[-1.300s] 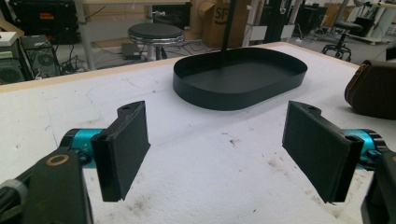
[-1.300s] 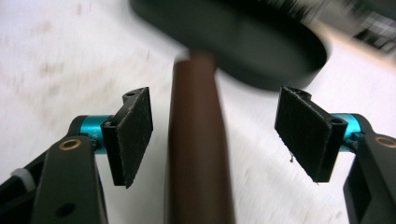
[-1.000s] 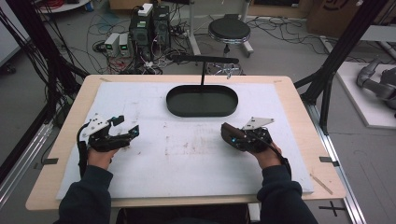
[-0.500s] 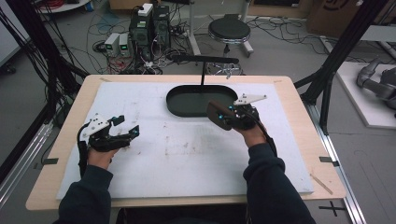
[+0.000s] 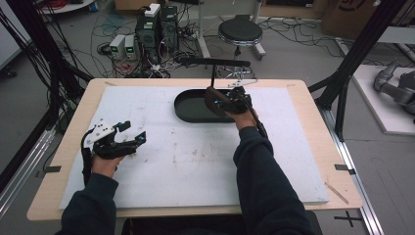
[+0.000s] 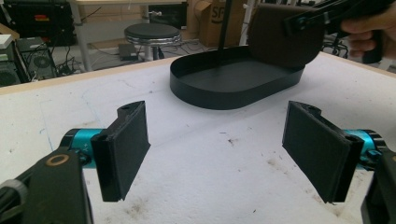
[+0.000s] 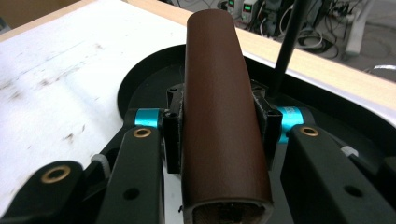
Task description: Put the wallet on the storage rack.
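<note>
A brown rounded case (image 7: 219, 116) is clamped between the pads of my right gripper (image 7: 217, 128), which is shut on its two long sides. In the high view that gripper (image 5: 231, 102) holds the brown case (image 5: 214, 99) over the right part of a black oval tray (image 5: 188, 110) at the far middle of the table. My left gripper (image 5: 134, 131) rests at the table's left, open, with nothing between its jaws. In the left gripper view its own jaws (image 6: 219, 154) stand wide apart over the white mat, and the case (image 6: 285, 35) hangs above the tray (image 6: 233, 86).
A thin black post (image 5: 214, 78) rises from the tray's far side and carries a level black arm (image 5: 215, 62). The white mat (image 5: 195, 156) covers most of the wooden table (image 5: 313, 112). Cables, power units and a stool (image 5: 240, 32) are on the floor beyond.
My right hand has carried the brown case from the near right of the mat away from the person and leftward, to above the tray. The left hand has stayed in place.
</note>
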Available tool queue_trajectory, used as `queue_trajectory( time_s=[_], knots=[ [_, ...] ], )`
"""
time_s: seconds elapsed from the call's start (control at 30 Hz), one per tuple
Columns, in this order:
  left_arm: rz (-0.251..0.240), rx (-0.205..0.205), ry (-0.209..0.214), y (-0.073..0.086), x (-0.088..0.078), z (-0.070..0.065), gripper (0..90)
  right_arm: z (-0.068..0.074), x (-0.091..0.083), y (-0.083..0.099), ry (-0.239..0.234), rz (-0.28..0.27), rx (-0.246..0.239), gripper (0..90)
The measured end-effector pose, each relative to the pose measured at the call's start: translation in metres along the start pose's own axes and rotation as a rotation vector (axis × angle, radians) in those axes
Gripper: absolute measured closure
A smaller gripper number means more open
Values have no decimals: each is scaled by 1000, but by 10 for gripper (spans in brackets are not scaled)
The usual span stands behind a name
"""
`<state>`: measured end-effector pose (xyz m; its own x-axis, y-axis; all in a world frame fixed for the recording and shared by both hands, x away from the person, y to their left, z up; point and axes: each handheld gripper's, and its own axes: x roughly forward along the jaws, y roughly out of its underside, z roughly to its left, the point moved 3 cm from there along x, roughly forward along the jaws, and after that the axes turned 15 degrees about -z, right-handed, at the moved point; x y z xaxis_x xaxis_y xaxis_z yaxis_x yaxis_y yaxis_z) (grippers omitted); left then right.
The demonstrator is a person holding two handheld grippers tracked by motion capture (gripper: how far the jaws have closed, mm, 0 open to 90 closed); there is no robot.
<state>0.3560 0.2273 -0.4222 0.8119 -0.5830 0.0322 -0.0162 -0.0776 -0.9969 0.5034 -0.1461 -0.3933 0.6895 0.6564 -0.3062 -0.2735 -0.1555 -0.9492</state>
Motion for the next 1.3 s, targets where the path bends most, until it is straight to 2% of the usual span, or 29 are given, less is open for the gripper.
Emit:
queue_trajectory(
  time_s=[0.07, 0.1, 0.13, 0.23, 0.3, 0.37, 0.47, 0.5, 0.57, 0.6, 0.63, 0.67, 0.7, 0.77, 0.83, 1.13, 1.2, 1.27, 1.3],
  knots=[
    [0, -1, 0, 0, 0, 0, 224, -1, 11, 2, 8, 15, 15, 639],
    [0, -1, 0, 0, 0, 0, 225, -3, 20, 6, 20, 17, 45, 640],
    [0, -1, 1, 0, 0, 0, 225, -3, 20, 6, 20, 17, 45, 639],
    [2, -2, 3, 0, 0, 0, 224, -6, 36, 14, 29, 37, 117, 638],
    [2, -2, 3, 0, 0, 0, 224, -7, 39, 16, 40, 34, 124, 638],
    [2, -3, 3, 0, 0, 0, 225, -11, 44, 21, 59, 25, 168, 637],
    [3, -2, 4, 1, 0, 0, 225, -15, 44, 24, 82, 31, 182, 631],
    [3, -1, 4, 1, 0, 0, 225, -16, 44, 25, 95, 40, 181, 621],
    [2, -2, 2, 1, 0, 1, 225, -21, 40, 26, 135, 68, 141, 559],
    [2, -2, 2, 1, 0, 1, 224, -21, 40, 26, 135, 68, 141, 559],
    [2, -2, 1, 1, 0, 1, 225, -24, 36, 23, 163, 62, 116, 480],
    [2, -1, 1, 1, 0, 1, 225, -24, 36, 23, 163, 62, 116, 480],
    [1, 0, 0, 0, 0, 1, 225, -27, 30, 19, 192, 53, 96, 435],
    [3, 0, 2, 0, 0, 0, 225, -29, 27, 17, 203, 48, 90, 422],
    [3, -1, 3, 1, 0, 0, 225, -35, 16, 12, 217, 43, 80, 421],
    [3, -1, 3, 0, 0, -1, 224, -44, -11, 0, 212, 25, 42, 421],
    [4, -1, 4, 0, 0, -1, 225, -46, -21, -4, 202, 7, 32, 410],
    [3, 1, 5, 0, 0, -1, 225, -46, -25, -6, 198, 6, 34, 405],
    [1, 0, 2, 0, 0, 0, 225, -46, -32, -8, 184, 6, 28, 389]
  ],
)
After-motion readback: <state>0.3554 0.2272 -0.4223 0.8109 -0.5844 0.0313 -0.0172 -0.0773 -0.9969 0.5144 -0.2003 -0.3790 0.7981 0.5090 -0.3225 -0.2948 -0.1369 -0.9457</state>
